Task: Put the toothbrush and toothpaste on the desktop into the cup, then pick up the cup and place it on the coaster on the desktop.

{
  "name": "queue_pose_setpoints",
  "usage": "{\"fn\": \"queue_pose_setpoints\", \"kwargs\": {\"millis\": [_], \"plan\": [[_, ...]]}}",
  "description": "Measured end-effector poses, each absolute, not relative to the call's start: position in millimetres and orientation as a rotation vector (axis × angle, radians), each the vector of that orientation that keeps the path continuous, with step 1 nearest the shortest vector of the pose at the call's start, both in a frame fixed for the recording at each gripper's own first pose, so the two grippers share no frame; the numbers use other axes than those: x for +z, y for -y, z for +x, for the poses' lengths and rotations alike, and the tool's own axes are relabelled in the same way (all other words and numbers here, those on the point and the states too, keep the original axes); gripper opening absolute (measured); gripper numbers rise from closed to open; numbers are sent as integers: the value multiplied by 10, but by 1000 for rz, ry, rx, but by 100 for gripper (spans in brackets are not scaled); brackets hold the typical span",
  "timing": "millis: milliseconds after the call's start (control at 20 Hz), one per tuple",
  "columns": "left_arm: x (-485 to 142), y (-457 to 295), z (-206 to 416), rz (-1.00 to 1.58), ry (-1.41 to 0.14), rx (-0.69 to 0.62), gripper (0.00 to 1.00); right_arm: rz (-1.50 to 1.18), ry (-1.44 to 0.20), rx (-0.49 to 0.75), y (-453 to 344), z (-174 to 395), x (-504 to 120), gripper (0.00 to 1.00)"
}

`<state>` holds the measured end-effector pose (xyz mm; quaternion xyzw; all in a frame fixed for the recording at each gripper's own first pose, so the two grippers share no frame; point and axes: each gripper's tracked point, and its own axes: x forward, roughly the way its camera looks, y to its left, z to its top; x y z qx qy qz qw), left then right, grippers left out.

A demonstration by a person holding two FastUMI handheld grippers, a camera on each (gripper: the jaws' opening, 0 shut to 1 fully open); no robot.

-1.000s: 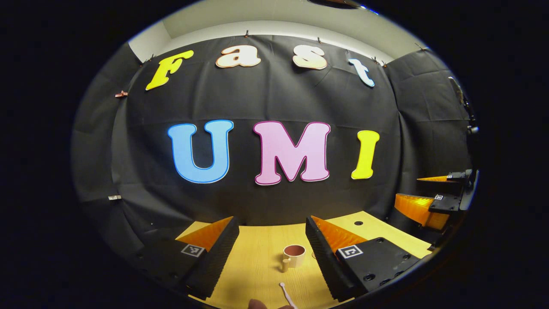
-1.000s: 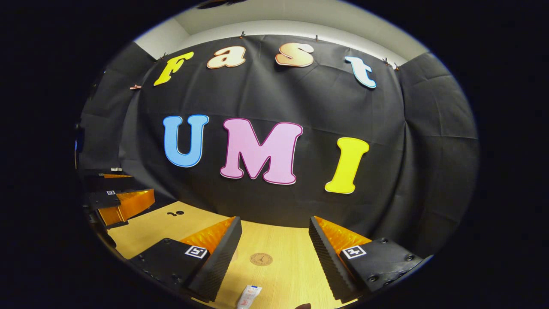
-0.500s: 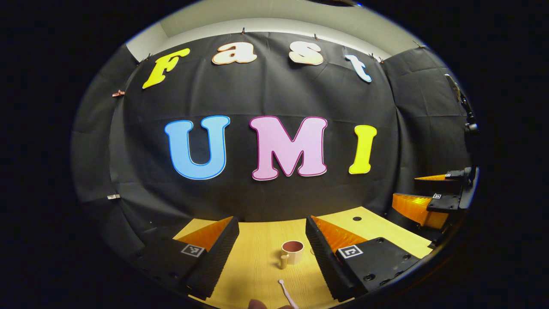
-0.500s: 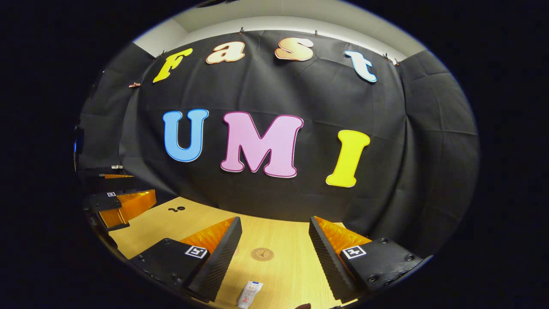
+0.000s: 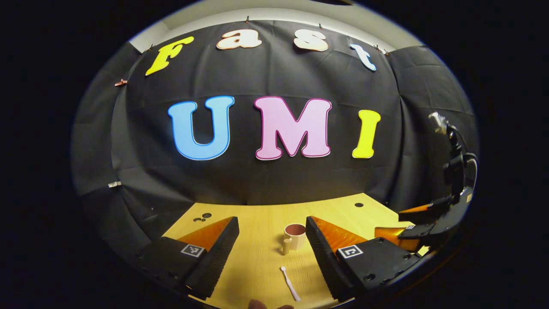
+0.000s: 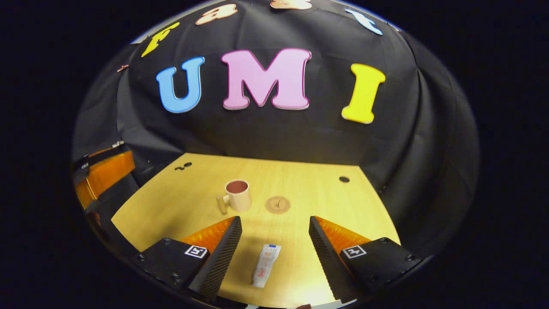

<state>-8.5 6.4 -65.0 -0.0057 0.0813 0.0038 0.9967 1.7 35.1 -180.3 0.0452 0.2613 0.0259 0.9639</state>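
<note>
White toothpaste (image 6: 266,265) between wide-apart hand-held gripper (image 6: 274,246) fingers.

In the left gripper view the toothbrush (image 5: 290,283) runs off the lower edge, its handle end cut away. The cup (image 5: 295,235) slips partly behind the right finger (image 5: 321,253) of the left tongs (image 5: 272,253). In the right gripper view the toothpaste (image 6: 266,265) print is too small to tell, and the other tongs (image 6: 101,176) are blurred at the left rim.
</note>
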Motion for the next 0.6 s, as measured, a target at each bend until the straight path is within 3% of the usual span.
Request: {"fn": "queue_pose_setpoints", "kwargs": {"millis": [600], "plan": [[-1179, -505, 4, -21, -266, 2, 97, 131, -1061, 12, -748, -198, -3594, 95]]}}
